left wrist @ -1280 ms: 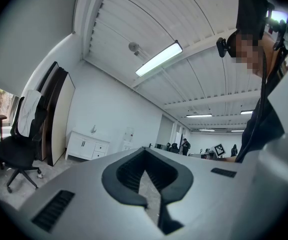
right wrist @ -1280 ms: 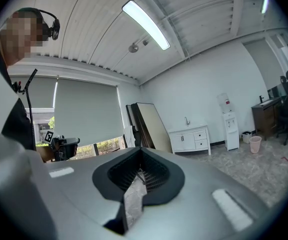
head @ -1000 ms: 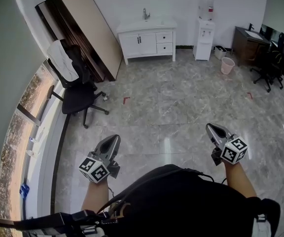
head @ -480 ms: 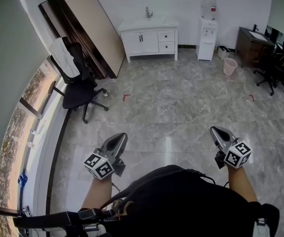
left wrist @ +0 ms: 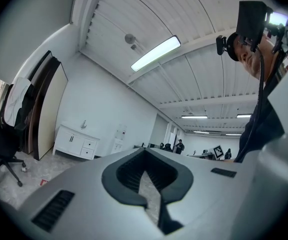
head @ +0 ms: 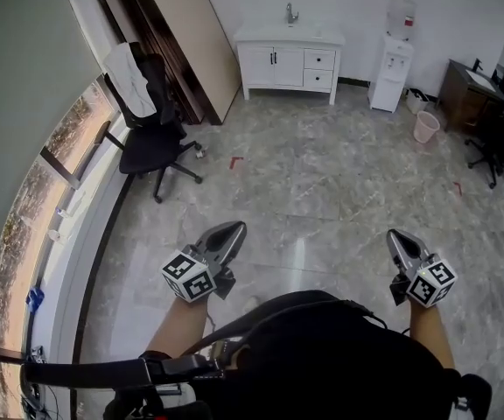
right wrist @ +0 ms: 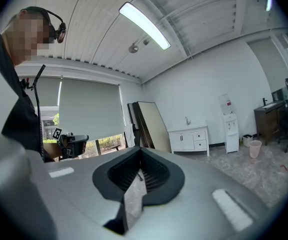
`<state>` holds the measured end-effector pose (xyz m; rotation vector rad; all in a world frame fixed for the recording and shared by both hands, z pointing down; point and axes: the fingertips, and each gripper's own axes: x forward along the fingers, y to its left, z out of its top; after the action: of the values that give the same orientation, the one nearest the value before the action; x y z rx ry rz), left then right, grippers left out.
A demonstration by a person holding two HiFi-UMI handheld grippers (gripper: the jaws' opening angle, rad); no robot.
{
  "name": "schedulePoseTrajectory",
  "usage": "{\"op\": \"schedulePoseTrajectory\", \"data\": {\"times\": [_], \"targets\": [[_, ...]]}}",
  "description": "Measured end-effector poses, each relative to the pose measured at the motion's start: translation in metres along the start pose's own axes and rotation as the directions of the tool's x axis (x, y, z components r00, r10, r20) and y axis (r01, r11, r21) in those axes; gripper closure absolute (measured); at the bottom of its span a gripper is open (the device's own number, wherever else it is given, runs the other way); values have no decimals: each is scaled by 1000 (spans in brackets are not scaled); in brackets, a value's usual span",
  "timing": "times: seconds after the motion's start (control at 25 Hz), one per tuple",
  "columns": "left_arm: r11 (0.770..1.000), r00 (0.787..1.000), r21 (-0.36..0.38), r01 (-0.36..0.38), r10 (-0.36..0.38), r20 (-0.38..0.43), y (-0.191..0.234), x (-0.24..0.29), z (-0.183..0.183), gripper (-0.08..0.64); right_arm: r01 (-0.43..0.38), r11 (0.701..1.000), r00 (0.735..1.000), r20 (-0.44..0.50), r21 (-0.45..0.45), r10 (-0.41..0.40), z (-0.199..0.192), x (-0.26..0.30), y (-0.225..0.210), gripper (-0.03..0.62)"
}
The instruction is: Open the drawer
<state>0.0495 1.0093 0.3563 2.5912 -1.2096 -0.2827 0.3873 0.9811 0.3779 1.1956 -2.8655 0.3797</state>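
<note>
A white sink cabinet [head: 289, 55] stands against the far wall, with two small drawers [head: 319, 68] stacked at its right side, both closed. It also shows far off in the left gripper view, cabinet [left wrist: 76, 141], and in the right gripper view, cabinet [right wrist: 189, 138]. My left gripper [head: 231, 229] and my right gripper [head: 397, 237] are held level in front of my body, well short of the cabinet, with a wide stretch of marble floor between. Both are shut and empty; the left gripper [left wrist: 144, 156] and the right gripper [right wrist: 140, 156] have their pads together.
A black office chair [head: 151, 129] with a white garment stands at the left by the window. Large boards [head: 182, 42] lean on the wall left of the cabinet. A water dispenser [head: 393, 55], a pink bin [head: 426, 126] and a dark desk [head: 466, 90] stand at the right.
The whole view has shifted: the cabinet and chair now sit further right and nearer. Both grippers have travelled forward with me and stay shut.
</note>
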Motion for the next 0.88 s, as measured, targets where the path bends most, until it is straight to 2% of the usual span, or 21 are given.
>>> {"op": "schedulePoseTrajectory", "data": {"times": [0.24, 0.4, 0.56, 0.72, 0.88], "targets": [[999, 999, 22, 35, -35, -4, 83, -8, 39, 566, 29, 999, 999, 31, -16, -28, 20, 81, 27, 589], [998, 999, 49, 36, -36, -11, 147, -19, 69, 566, 34, 999, 998, 61, -20, -33, 35, 147, 46, 589], [998, 999, 50, 33, -32, -21, 205, -31, 84, 566, 23, 1000, 997, 70, -18, -21, 35, 208, 66, 589], [999, 1000, 40, 19, -18, -23, 247, -39, 93, 566, -4, 1000, 999, 52, -15, 5, 32, 257, 82, 589], [1000, 999, 14, 8, -8, -31, 268, -36, 92, 566, -12, 1000, 999, 32, -15, 13, 36, 283, 76, 589]]}}
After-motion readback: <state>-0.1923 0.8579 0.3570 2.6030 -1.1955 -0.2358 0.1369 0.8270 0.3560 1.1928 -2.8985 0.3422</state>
